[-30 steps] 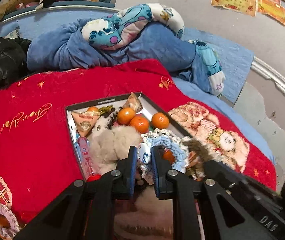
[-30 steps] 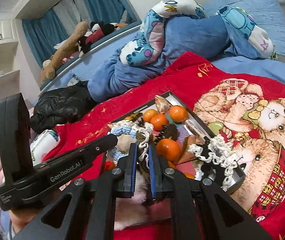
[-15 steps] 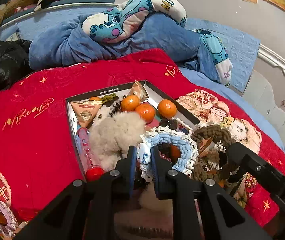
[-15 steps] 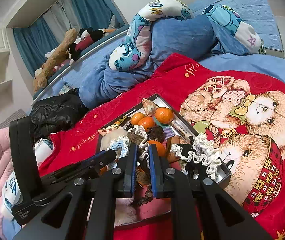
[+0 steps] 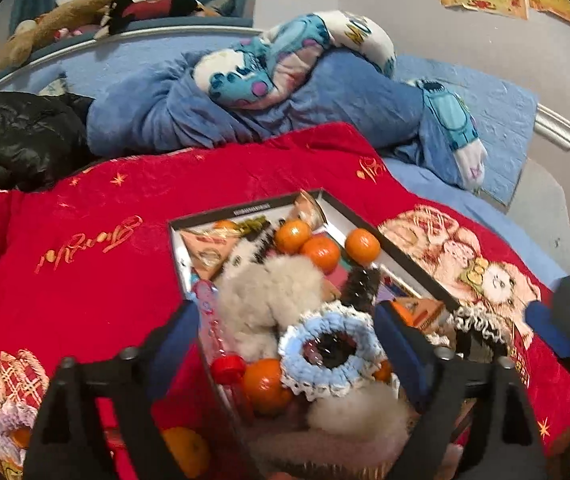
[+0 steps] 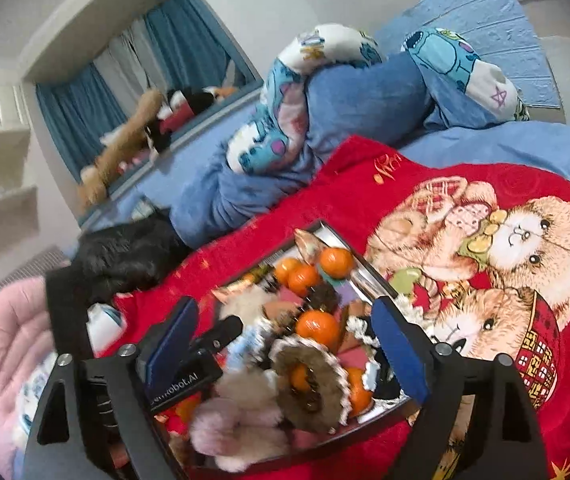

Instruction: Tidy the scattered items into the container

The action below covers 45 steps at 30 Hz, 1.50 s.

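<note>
Jaws spread, both grippers (image 5: 285, 332) (image 6: 281, 328) apparently above tray (image 5: 405, 256).

red blanket (image 5: 97, 208): plush cloth w/ slight sheen. box (image 5: 385, 240): matt black card rim. blue scrunchie (image 5: 327, 350): crocheted yarn, rough. brown scrunchie (image 6: 311, 384): fuzzy, lace edge. oranges (image 5: 321, 252): glossy skin. gripper pads (image 6: 399, 344): smooth blue plastic.

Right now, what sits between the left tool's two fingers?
The blue-and-white crochet scrunchie lies in the gap of the open left tool, on the fluffy beige plush in the box, with a tangerine beside it. Left wrist view.
</note>
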### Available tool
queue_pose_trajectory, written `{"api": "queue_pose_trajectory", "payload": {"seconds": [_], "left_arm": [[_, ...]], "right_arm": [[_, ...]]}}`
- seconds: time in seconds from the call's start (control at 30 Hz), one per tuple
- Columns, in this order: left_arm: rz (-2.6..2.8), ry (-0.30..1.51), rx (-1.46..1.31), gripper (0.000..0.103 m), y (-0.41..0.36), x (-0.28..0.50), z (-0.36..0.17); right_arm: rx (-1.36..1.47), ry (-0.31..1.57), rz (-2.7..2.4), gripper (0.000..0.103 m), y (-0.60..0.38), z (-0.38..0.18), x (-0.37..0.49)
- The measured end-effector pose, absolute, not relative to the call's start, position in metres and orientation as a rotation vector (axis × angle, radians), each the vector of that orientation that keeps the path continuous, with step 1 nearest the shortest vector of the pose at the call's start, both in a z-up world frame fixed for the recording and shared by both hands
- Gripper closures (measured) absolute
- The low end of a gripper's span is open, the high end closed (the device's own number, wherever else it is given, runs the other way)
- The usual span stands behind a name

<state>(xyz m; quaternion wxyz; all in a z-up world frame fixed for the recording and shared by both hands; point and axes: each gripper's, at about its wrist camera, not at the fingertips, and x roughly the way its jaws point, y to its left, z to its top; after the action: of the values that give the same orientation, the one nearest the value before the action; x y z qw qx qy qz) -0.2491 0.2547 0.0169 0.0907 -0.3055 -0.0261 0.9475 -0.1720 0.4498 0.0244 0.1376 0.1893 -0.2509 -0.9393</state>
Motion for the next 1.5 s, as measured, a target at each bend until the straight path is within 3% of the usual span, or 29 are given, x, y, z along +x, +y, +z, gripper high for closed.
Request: {"api": "queue_pose_trajectory", "payload": {"seconds": [0.27, 0.43, 0.5, 0.6, 0.8, 0.93, 1.07, 1.33, 1.5], "left_arm": [[2.894, -0.076, -0.888, 0.01, 0.239, -0.243, 0.029], [2.871, -0.062, -0.95, 0.009, 0.217, -0.24, 0.043], [2.945, -0.027, -0.968, 0.0, 0.204, -0.232, 0.053], [2.96, -0.058, -0.923, 0.0, 0.178, -0.21, 0.065], [2.984, -0.125, -0.915, 0.0, 0.123, -0.142, 0.067], [2.924, -0.165, -0.865, 0.0, 0.094, -0.079, 0.052], [2.949, -0.073, -0.809, 0.0, 0.077, -0.027, 0.028], [2.975, 0.163, -0.741, 0.0, 0.066, -0.003, 0.018], [2.961, -0.065, -0.786, 0.0, 0.043, -0.011, 0.017]], "right_arm": [[0.54, -0.768, -2.763, 0.0, 0.458, 0.028, -0.172], [0.6, -0.571, -2.957, 0.0, 0.449, 0.027, -0.157], [0.553, -0.543, -2.934, 0.0, 0.447, 0.016, -0.141], [0.626, -0.451, -3.015, 0.0, 0.438, 0.009, -0.135], [0.67, -0.682, -2.925, 0.0, 0.416, 0.02, -0.122], [0.663, -0.498, -2.911, 0.0, 0.375, 0.028, -0.096], [0.608, -0.304, -2.961, 0.0, 0.331, 0.033, -0.067], [0.734, -0.214, -2.866, 0.0, 0.273, 0.007, -0.06], [0.676, -0.184, -2.909, 0.0, 0.269, 0.007, -0.052]]}}
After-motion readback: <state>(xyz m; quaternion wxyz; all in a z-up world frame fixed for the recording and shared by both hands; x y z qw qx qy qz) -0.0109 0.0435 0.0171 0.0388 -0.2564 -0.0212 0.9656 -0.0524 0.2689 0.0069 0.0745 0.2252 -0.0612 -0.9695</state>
